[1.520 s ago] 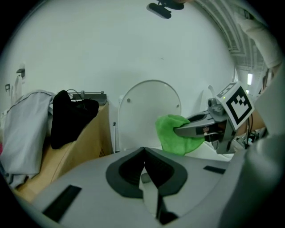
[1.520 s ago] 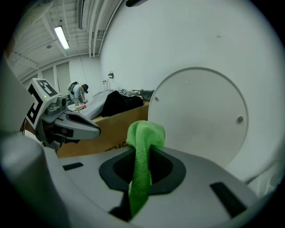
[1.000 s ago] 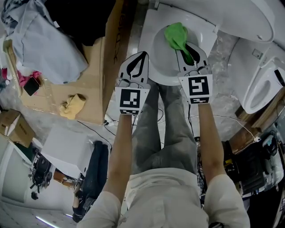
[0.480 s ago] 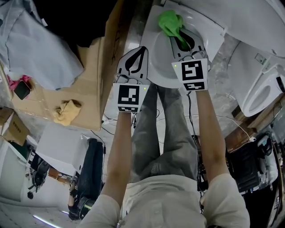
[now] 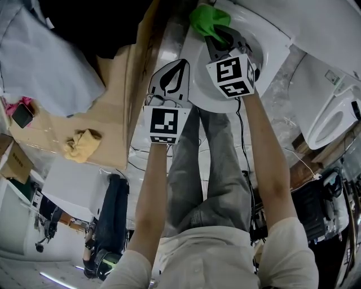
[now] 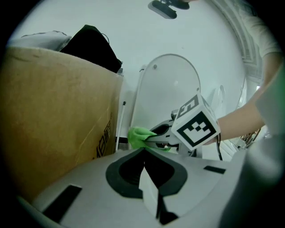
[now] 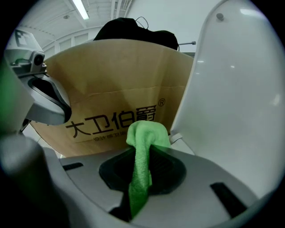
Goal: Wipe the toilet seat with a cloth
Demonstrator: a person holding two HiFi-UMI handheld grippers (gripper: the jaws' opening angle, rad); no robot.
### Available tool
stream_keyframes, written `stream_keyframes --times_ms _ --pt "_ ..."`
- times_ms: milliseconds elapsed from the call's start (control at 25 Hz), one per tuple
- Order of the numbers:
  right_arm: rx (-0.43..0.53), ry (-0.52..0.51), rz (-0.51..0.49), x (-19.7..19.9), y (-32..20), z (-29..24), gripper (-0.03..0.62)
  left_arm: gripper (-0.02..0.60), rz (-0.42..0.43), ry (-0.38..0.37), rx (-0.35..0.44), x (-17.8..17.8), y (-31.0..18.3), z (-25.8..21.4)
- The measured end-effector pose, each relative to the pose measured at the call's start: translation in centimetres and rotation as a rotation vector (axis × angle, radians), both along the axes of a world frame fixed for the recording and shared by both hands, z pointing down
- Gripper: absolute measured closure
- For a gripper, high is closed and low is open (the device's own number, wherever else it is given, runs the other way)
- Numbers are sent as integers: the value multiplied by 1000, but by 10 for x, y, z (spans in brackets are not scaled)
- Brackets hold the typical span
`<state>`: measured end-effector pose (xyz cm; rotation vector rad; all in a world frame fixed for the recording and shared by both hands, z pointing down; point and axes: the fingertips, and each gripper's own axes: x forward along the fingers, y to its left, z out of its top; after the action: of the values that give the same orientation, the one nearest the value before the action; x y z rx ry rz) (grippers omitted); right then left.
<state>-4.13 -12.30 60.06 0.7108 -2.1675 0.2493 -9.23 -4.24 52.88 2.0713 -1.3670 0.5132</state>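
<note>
The white toilet seat point(image 5: 198, 90) lies at the top of the head view, with its lid point(image 7: 236, 89) raised behind it. My right gripper point(image 5: 219, 33) is shut on a green cloth point(image 5: 206, 17) and holds it at the seat's far left rim, close to the cardboard box point(image 7: 116, 98). In the right gripper view the green cloth point(image 7: 142, 151) bunches out beyond the jaws. My left gripper point(image 5: 181, 64) hovers shut and empty over the seat's near left edge. From the left gripper view, the cloth point(image 6: 139, 136) shows ahead in the right gripper point(image 6: 156, 136).
A tall cardboard box point(image 5: 121, 84) stands right against the toilet's left side. A yellow rag point(image 5: 82, 144) lies on it, grey fabric point(image 5: 45, 62) further left. A second toilet point(image 5: 333, 113) sits at the right. Cables point(image 5: 282, 152) cross the floor by my legs.
My right gripper has carried the green cloth leftward and farther back along the seat, toward the cardboard box. The left gripper has hardly moved.
</note>
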Motion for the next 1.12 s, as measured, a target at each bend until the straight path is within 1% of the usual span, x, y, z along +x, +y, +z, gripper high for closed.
stream_keyframes --times_ms 120,440,680,1120 --pt "-21 15 -22 -7 5 14 548 569 1 3 -7 -1 7 2" --pt "-64 40 -40 -11 18 44 549 569 2 6 -15 -6 20 9" --pt "-70 24 -21 -14 21 45 549 569 4 3 -14 -11 32 10" --pt "-85 28 -56 -23 56 47 549 569 8 4 -12 -12 49 9"
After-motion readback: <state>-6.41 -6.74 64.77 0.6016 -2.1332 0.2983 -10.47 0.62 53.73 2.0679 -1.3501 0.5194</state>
